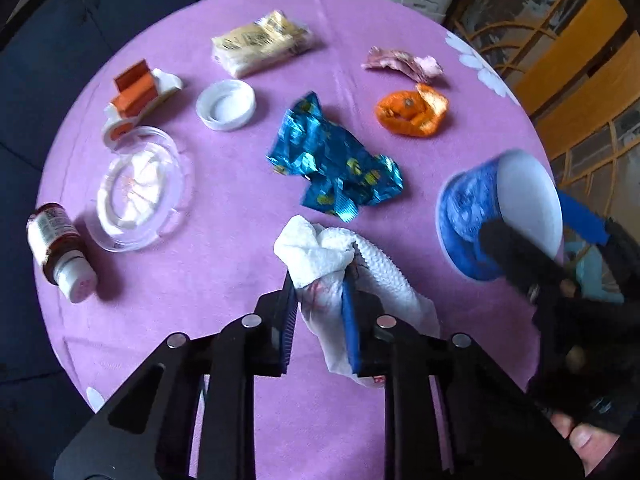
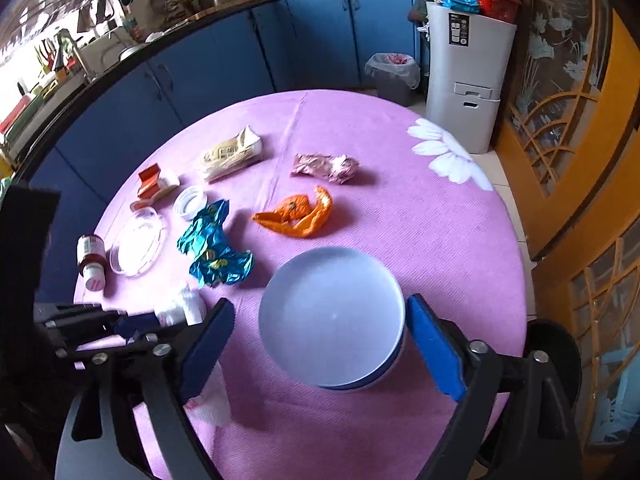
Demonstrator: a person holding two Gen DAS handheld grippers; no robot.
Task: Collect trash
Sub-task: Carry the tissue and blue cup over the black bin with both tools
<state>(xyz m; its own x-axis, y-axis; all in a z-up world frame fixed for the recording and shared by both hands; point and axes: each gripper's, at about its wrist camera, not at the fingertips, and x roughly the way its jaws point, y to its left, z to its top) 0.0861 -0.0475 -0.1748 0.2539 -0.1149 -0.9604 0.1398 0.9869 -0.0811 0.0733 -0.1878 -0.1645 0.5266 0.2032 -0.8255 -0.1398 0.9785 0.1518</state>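
Note:
My left gripper (image 1: 319, 284) is shut on a crumpled white paper towel (image 1: 316, 252) that rests on the purple tablecloth (image 1: 200, 280). From the right wrist view the same towel (image 2: 180, 308) shows at the lower left, beside the left gripper (image 2: 120, 320). A blue-and-white bowl (image 2: 332, 312) sits between the wide jaws of my right gripper (image 2: 322, 304), which is open. Its left pad (image 2: 208, 344) stands clear of the rim, while the right pad (image 2: 432, 344) is close to it. Seen from the left wrist, that bowl (image 1: 472, 200) is blurred, with the right gripper (image 1: 548, 232) around it.
Scattered on the round table are a blue foil wrapper (image 1: 336, 168), orange peel (image 1: 412, 112), a pink crumpled wrapper (image 1: 400, 64), a yellow packet (image 1: 260, 44), a white lid (image 1: 226, 104), an orange box (image 1: 136, 92), a clear dish (image 1: 140, 188) and a small bottle (image 1: 60, 244). A lined bin (image 2: 392, 72) stands beyond the table.

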